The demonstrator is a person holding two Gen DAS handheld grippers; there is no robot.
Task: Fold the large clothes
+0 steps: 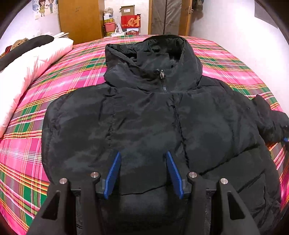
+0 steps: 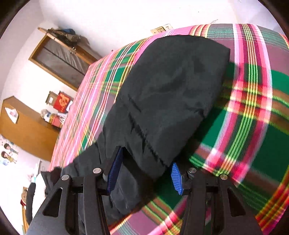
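Note:
A black hooded puffer jacket (image 1: 144,112) lies front up and zipped on the pink and green plaid bed cover (image 1: 72,72), hood at the far end. My left gripper (image 1: 143,153) hangs over the jacket's lower front, open, its blue pads apart with nothing pinched. The jacket's right sleeve (image 1: 271,119) sticks out to the side, where a blue fingertip (image 1: 285,139) of the right gripper shows at the frame edge. In the right wrist view the sleeve (image 2: 171,94) runs away from my right gripper (image 2: 146,157), which is shut on its near part; the cuff end lies on the cover (image 2: 252,117).
A white quilt (image 1: 36,59) with a dark garment (image 1: 27,47) on it lies along the bed's left side. Beyond the bed stand a wooden wardrobe (image 1: 79,18), stacked boxes and red bags (image 1: 128,21), and a door (image 1: 169,16).

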